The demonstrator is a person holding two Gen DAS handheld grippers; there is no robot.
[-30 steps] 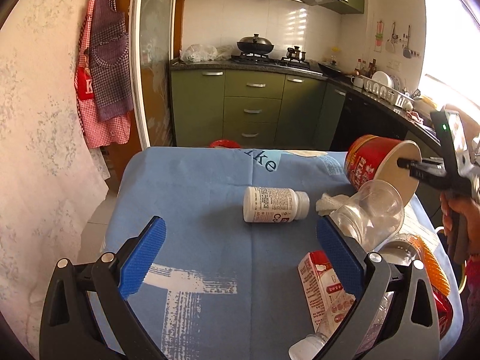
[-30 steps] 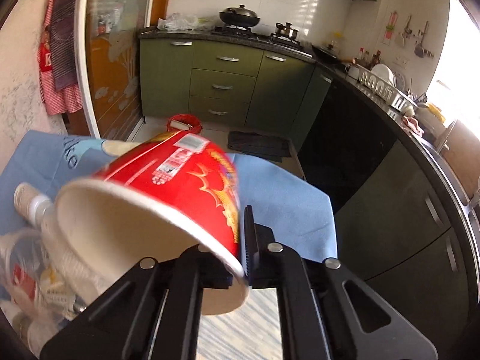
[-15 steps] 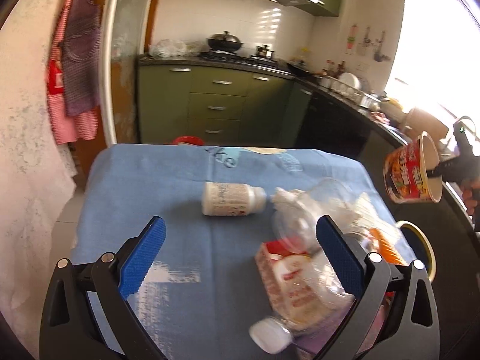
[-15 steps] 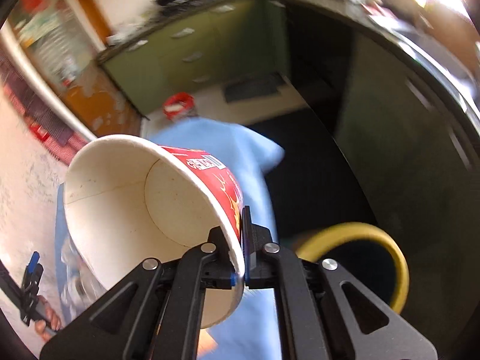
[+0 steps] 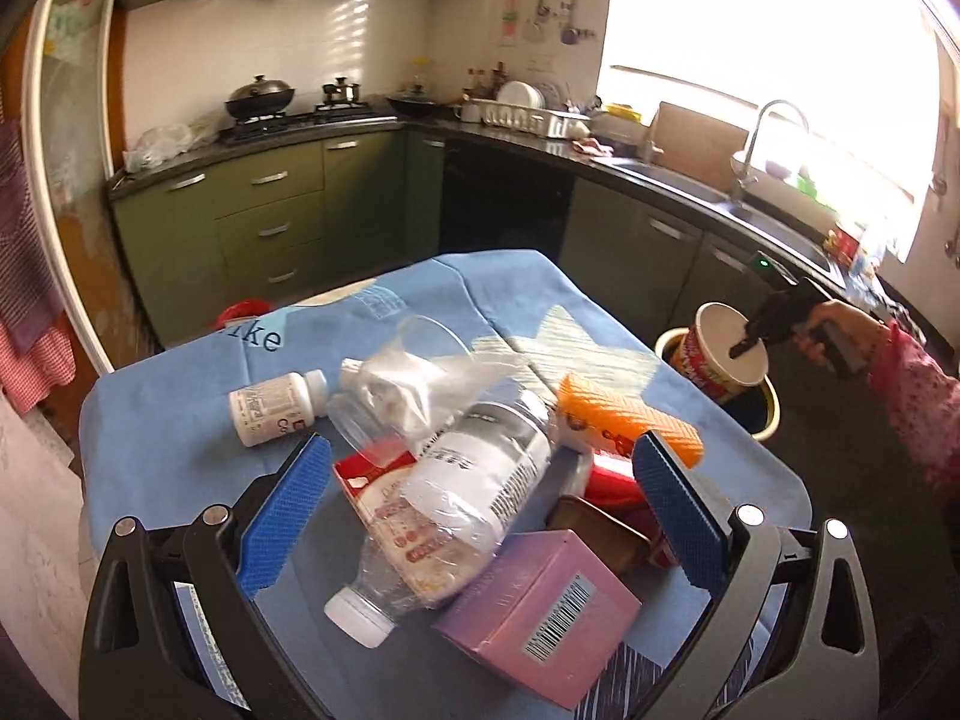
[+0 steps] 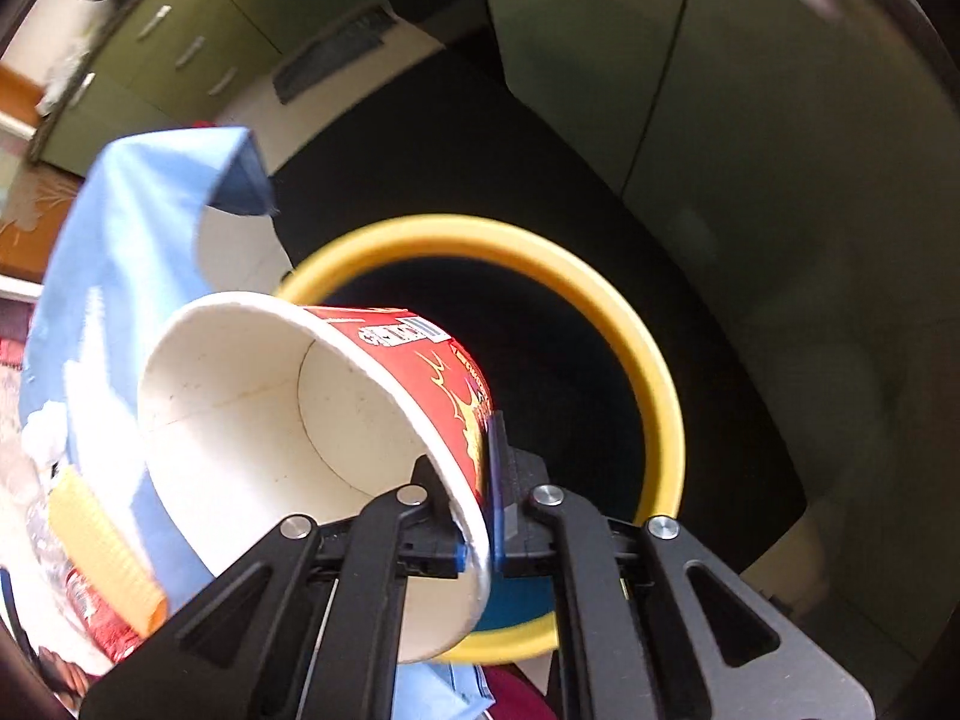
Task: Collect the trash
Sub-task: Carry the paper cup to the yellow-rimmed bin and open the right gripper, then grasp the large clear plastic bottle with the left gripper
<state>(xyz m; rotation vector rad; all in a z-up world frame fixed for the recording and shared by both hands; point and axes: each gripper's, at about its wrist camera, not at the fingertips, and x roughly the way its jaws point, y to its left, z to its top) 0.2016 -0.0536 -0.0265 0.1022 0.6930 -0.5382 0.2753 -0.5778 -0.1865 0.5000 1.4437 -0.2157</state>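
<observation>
Cup (image 6: 312, 420) rim between opening right tongs (image 6: 477, 531), pads seemingly still touching, over yellow bin (image 6: 654, 372) at frame centre; left tongs (image 5: 480, 516) released above desk (image 5: 180, 450) litter.

The left wrist view looks slantwise down across the blue-clothed table (image 5: 180, 420), while the right looks steeply down, close, into the yellow-rimmed round bin (image 6: 654, 372); both show table and bin.

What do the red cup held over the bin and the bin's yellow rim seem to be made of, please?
Red cup: most likely coated paperboard, with a matte off-white inside, a visible side seam, a separate bottom disc and a printed glossy outside. Yellow rim of the bin: probably moulded plastic, smooth, uniformly coloured and slightly shiny, though blur leaves that open.
</observation>
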